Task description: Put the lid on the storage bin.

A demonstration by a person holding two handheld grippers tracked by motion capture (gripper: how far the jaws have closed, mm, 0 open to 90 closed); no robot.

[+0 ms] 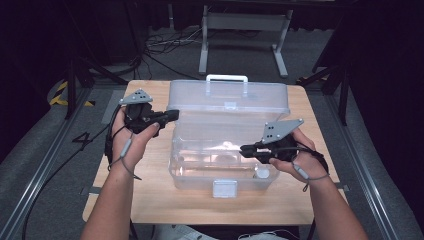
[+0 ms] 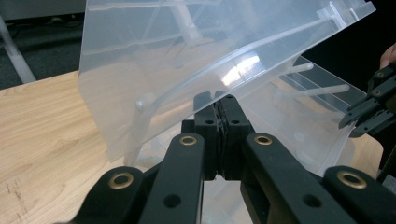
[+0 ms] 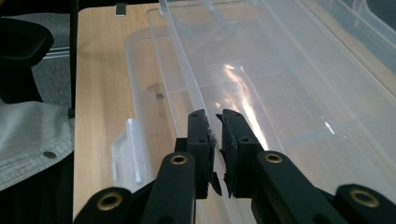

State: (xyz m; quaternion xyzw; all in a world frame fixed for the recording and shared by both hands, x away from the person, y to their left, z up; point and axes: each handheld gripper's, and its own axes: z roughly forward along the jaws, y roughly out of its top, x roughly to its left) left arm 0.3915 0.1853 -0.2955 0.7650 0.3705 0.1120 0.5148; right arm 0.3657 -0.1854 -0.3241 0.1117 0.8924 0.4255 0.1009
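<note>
A clear plastic storage box (image 1: 200, 180) stands in the middle of the wooden table (image 1: 150, 200), and its lid (image 1: 230, 95) is raised toward the far side. At the lid's left edge, my left gripper (image 1: 175, 114) is shut on the thin plastic. In the left gripper view the pads (image 2: 218, 100) meet right under the lid's (image 2: 163, 56) curved rim. My right gripper (image 1: 243, 149) reaches in over the box from the right. In the right gripper view a clear rim of the box (image 3: 187, 88) runs into the slim gap between the pads (image 3: 217, 116).
A white latch (image 1: 224, 189) hangs on the box's front wall, also in the right gripper view (image 3: 127, 144). A white handle (image 1: 227, 78) tops the lid. A small white round piece (image 1: 261, 173) lies inside. Beyond the table are a metal stand (image 1: 245, 22) and floor cables (image 1: 165, 45).
</note>
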